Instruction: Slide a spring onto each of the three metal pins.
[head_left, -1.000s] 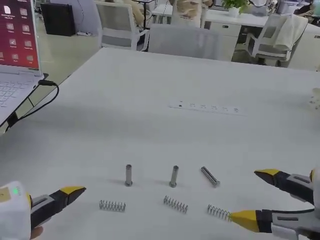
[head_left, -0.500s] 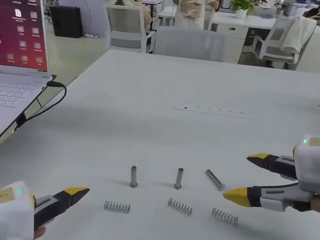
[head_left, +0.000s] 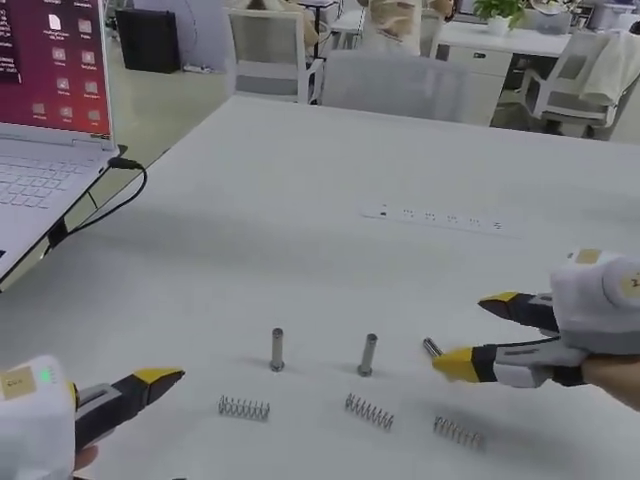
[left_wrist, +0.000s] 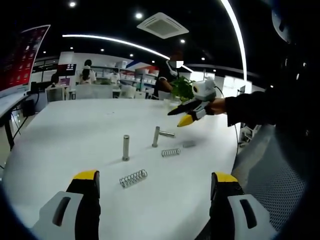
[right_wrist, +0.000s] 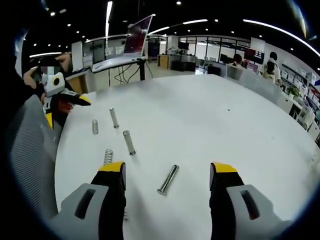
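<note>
- Since a second ago my right hand-held gripper (head_left: 462, 330) has lifted from the right-hand spring (head_left: 458, 432) toward the lying pin (head_left: 430, 348). In the head view its jaws are apart, the lower tip just beside that pin. The left pin (head_left: 277, 350) and middle pin (head_left: 368, 355) stand upright on the table (head_left: 300, 200).
- Left gripper view: my left hand-held gripper (left_wrist: 155, 176) is spread and empty, with the nearest spring (left_wrist: 133, 177) ahead of it.
- Right gripper view: the spread jaws straddle the lying pin, gripping nothing. No spring is threaded yet, I judge. Next I'd lower, then close squarely on the shaft.
</note>
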